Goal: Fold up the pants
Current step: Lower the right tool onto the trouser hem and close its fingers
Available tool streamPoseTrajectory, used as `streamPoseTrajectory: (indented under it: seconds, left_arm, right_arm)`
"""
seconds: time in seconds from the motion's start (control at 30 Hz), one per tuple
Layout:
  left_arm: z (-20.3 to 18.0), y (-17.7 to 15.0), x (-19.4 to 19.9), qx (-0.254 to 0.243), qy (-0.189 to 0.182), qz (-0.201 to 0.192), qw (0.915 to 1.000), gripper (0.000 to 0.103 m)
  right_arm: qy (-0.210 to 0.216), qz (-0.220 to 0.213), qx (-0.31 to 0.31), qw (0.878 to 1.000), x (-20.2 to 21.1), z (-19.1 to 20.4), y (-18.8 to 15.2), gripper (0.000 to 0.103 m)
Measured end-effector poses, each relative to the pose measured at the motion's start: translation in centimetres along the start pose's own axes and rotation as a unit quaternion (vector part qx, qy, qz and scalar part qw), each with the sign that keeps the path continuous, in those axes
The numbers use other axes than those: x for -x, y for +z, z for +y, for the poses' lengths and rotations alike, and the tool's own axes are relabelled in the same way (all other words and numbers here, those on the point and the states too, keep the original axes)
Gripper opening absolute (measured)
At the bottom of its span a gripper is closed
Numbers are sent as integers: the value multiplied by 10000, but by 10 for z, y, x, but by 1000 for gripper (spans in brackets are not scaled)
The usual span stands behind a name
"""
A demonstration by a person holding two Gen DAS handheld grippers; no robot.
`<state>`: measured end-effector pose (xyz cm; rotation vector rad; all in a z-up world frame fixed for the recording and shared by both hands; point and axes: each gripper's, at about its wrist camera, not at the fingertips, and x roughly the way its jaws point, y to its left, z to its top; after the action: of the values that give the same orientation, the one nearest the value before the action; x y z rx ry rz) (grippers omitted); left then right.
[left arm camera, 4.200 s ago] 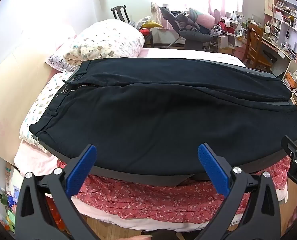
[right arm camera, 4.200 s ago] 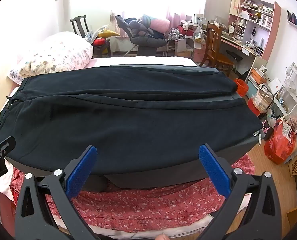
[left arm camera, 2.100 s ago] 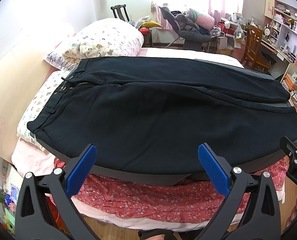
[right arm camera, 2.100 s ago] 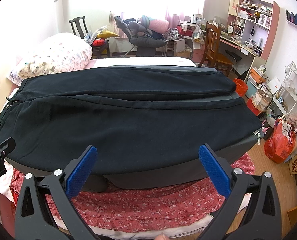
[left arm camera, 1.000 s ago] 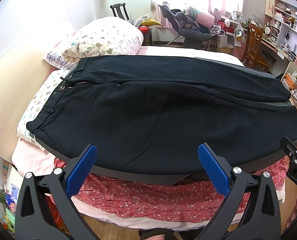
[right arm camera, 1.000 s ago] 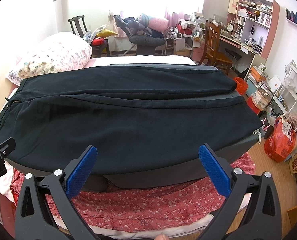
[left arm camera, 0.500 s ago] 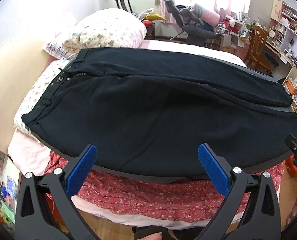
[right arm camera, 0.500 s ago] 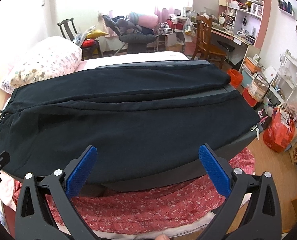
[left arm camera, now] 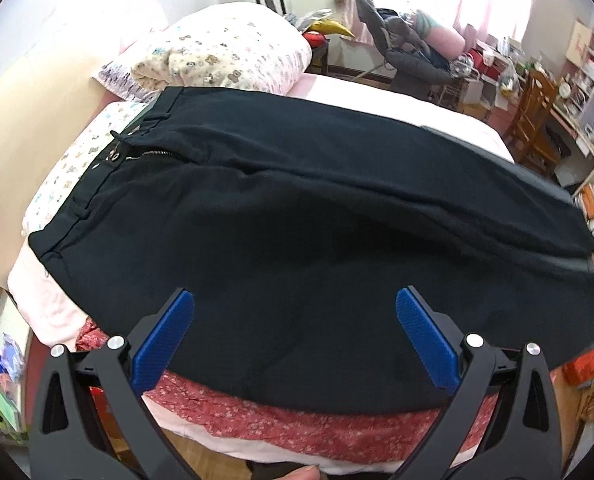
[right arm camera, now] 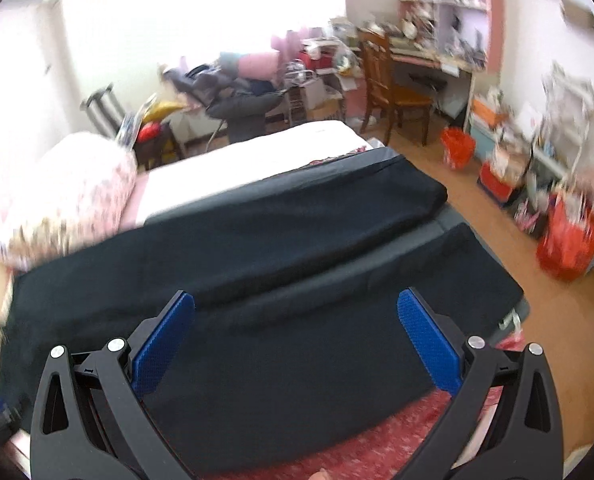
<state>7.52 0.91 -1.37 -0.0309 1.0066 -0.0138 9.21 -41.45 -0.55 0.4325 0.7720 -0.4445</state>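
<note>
Dark navy pants lie flat across the bed, waistband at the left near the pillows, legs running to the right. In the right wrist view the pants show both leg ends at the right, by the bed's foot. My left gripper is open and empty, above the pants' near edge. My right gripper is open and empty, above the near leg. The right wrist view is blurred.
A patterned pillow lies at the bed's head. A red floral sheet hangs at the near bed edge. A wooden chair, a desk and cluttered shelves stand at the right. Red bags sit on the wooden floor.
Both grippers have moved forward over the pants. The right gripper has swung to the right and higher, toward the leg ends. Both stay open.
</note>
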Motion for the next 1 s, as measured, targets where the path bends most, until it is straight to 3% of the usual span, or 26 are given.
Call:
streamPoseTrajectory:
  seconds: [0.23, 0.53, 0.7, 0.87, 1.0]
  left_arm:
    - [3, 26, -7, 334, 55, -83, 9994, 101]
    - [-2, 38, -17, 506, 325, -34, 9982, 101]
    - [-6, 30, -21, 631, 232, 132, 9977, 101]
    - [1, 18, -26, 997, 1, 368, 9943, 101]
    - [6, 13, -32, 1206, 25, 655, 9905, 101]
  right_arm:
    - [404, 691, -853, 9931, -54, -61, 87, 102]
    - [519, 963, -1091, 9880, -115, -104, 143, 102]
    - [653, 1254, -1398, 9800, -158, -142, 170, 101]
    - [423, 1732, -1217, 9764, -203, -163, 186, 89]
    - [354, 2092, -1273, 9689, -232, -171, 190, 80]
